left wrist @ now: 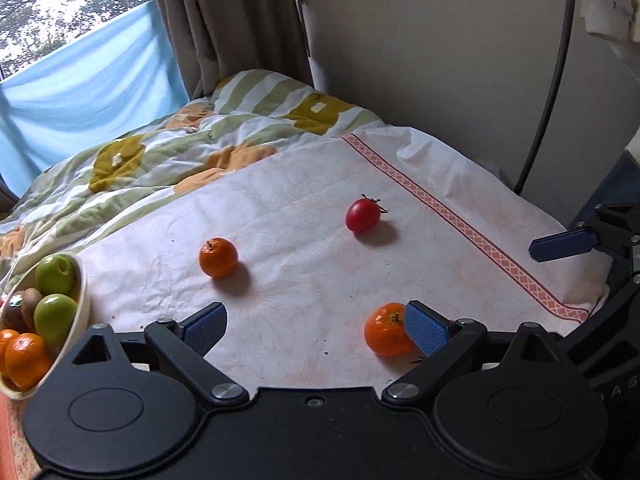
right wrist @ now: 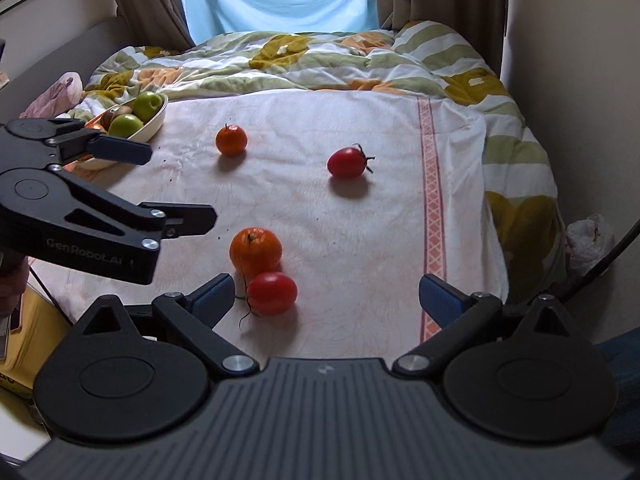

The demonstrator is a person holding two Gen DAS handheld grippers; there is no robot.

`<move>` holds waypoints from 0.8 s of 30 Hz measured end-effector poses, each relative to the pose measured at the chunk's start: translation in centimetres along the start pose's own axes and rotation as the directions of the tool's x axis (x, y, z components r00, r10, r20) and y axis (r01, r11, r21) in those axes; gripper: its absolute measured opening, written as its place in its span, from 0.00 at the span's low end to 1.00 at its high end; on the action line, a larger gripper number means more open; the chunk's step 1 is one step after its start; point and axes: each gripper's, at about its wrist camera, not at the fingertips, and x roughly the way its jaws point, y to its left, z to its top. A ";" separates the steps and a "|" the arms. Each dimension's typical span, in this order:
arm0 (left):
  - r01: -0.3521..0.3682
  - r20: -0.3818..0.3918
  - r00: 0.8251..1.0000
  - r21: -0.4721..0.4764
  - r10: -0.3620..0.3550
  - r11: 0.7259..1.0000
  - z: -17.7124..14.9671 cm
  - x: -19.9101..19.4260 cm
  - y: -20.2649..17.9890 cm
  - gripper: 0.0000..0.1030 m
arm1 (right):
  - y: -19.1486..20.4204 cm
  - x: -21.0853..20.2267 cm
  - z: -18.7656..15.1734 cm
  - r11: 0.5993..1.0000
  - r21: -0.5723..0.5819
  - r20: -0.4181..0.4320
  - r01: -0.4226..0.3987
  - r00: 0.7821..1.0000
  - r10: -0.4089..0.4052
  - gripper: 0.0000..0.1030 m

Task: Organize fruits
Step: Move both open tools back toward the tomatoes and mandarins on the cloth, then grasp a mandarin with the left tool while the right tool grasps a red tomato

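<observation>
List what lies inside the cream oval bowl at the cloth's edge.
The cream oval bowl holds two green apples, brown kiwis and oranges. Anything beneath them is covered.

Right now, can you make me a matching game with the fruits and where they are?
Things:
1. green apples
2. near tomato
3. far tomato
4. small orange

Places:
A. touching the big orange
B. in the bowl
C. alone, nearest the pink stripe
D. alone on the cloth, nearest the bowl

Pairs: 1-B, 2-A, 3-C, 4-D
</observation>
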 end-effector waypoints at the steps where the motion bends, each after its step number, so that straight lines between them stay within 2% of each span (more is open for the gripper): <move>1: 0.010 -0.005 1.000 0.014 -0.010 1.000 0.0 0.5 -0.3 0.92 | 0.0 0.4 -0.3 1.000 -0.004 -0.003 -0.011 1.000 0.011 1.00; 8: 0.083 -0.060 0.995 0.072 -0.079 0.994 0.0 3.4 -1.9 0.84 | 1.1 1.5 -1.5 0.996 -0.085 0.004 -0.024 1.000 0.024 1.00; 10: 0.094 -0.065 0.994 0.067 -0.089 0.993 0.0 3.9 -1.9 0.78 | 1.4 1.7 -1.6 0.994 -0.109 0.006 -0.018 1.000 0.018 1.00; 14: 0.116 -0.079 0.991 0.056 -0.112 0.992 0.2 4.4 -1.7 0.73 | 2.1 1.9 -1.8 0.990 -0.142 0.006 -0.021 1.000 0.022 0.95; 15: 0.122 -0.082 0.990 0.062 -0.116 0.991 0.3 4.5 -1.8 0.71 | 2.2 2.0 -1.8 0.990 -0.140 0.002 -0.028 1.000 0.028 0.92; 19: 0.142 -0.109 0.985 0.090 -0.132 0.986 -0.1 4.7 -2.4 0.64 | 2.4 2.5 -1.8 0.990 -0.135 -0.011 -0.040 0.999 0.039 0.88; 22: 0.167 -0.127 0.980 0.098 -0.154 0.981 -0.6 5.0 -2.6 0.52 | 2.6 2.7 -1.8 0.990 -0.136 -0.014 -0.046 0.999 0.044 0.84; 23: 0.174 -0.129 0.979 0.102 -0.160 0.979 -0.7 5.0 -2.7 0.45 | 2.7 2.8 -1.7 0.989 -0.137 -0.016 -0.047 0.999 0.045 0.84; 24: 0.173 -0.126 0.979 0.106 -0.159 0.979 -0.9 4.9 -2.8 0.44 | 2.8 2.9 -1.7 0.989 -0.141 -0.019 -0.049 0.999 0.047 0.83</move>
